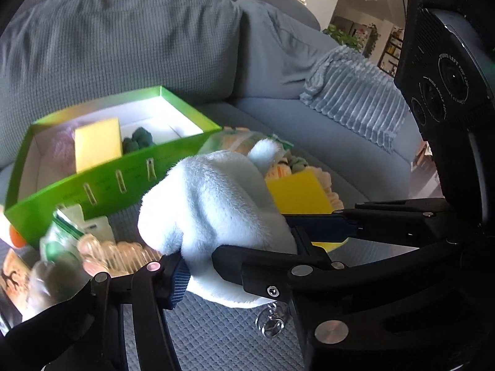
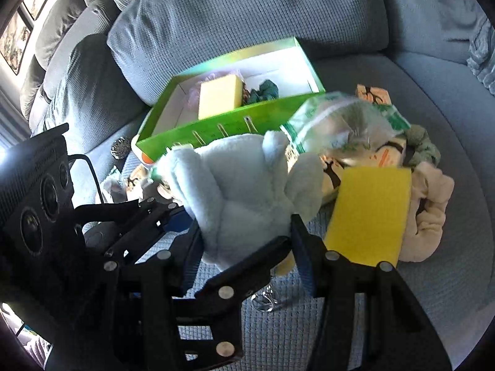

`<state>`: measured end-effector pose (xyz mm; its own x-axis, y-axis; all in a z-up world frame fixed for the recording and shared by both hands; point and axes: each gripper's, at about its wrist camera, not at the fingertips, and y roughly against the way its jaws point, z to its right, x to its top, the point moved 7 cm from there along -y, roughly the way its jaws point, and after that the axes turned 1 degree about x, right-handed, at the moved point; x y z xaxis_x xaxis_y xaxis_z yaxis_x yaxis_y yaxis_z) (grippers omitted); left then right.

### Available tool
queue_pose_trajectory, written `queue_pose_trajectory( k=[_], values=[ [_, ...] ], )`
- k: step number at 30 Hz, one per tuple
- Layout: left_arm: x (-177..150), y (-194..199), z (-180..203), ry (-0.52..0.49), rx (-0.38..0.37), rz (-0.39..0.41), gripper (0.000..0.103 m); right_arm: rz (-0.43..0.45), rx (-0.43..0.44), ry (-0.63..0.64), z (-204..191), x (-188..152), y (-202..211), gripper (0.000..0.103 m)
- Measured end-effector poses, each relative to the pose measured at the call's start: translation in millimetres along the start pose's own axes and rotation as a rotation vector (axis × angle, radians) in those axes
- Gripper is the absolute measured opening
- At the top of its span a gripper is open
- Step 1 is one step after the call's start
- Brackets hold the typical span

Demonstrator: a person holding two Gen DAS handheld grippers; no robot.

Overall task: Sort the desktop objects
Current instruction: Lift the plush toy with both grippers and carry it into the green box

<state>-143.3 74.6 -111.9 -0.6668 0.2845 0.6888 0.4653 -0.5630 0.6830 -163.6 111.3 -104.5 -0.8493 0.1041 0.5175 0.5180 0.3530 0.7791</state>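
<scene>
A: Item held?
B: Pale blue plush toy [image 1: 213,204], clamped by the left gripper [image 1: 238,253] and the right gripper [image 2: 247,244] at once, above the sofa seat [image 2: 386,71].

A: Surroundings?
B: Green box [image 2: 272,117] behind it, holding a yellow sponge [image 2: 219,95] and dark green scrunchie [image 2: 266,91]. Second yellow sponge [image 2: 371,213] just right; clear zip bag [image 2: 340,120] and cream scrunchie [image 2: 430,213] crowd the heap.

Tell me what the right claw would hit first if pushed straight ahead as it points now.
The right claw already grips the pale blue plush toy. Straight beyond it, the green box front wall likely comes first, though depth is unclear.
</scene>
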Motion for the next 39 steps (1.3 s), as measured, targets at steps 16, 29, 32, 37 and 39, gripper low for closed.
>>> queue_pose_trajectory(
  k=[16, 29, 32, 37, 39],
  values=[
    [46, 23, -10, -0.029, 0.058, 0.068, 0.061, 0.08, 0.039, 0.057, -27, 45, 24, 0.053],
    [107, 28, -38, -0.041, 0.123, 0.119, 0.061, 0.138, 0.069, 0.094, -42, 109, 25, 0.053],
    [119, 25, -46, -0.044, 0.135, 0.125, 0.061, 0.144, 0.074, 0.101, -42, 124, 21, 0.053],
    [140, 20, -61, -0.051, 0.156, 0.141, 0.061, 0.158, 0.08, 0.114, -44, 150, 12, 0.053],
    [147, 17, -66, -0.049, 0.161, 0.147, 0.061, 0.163, 0.081, 0.12, -44, 159, 8, 0.053]
  ],
)
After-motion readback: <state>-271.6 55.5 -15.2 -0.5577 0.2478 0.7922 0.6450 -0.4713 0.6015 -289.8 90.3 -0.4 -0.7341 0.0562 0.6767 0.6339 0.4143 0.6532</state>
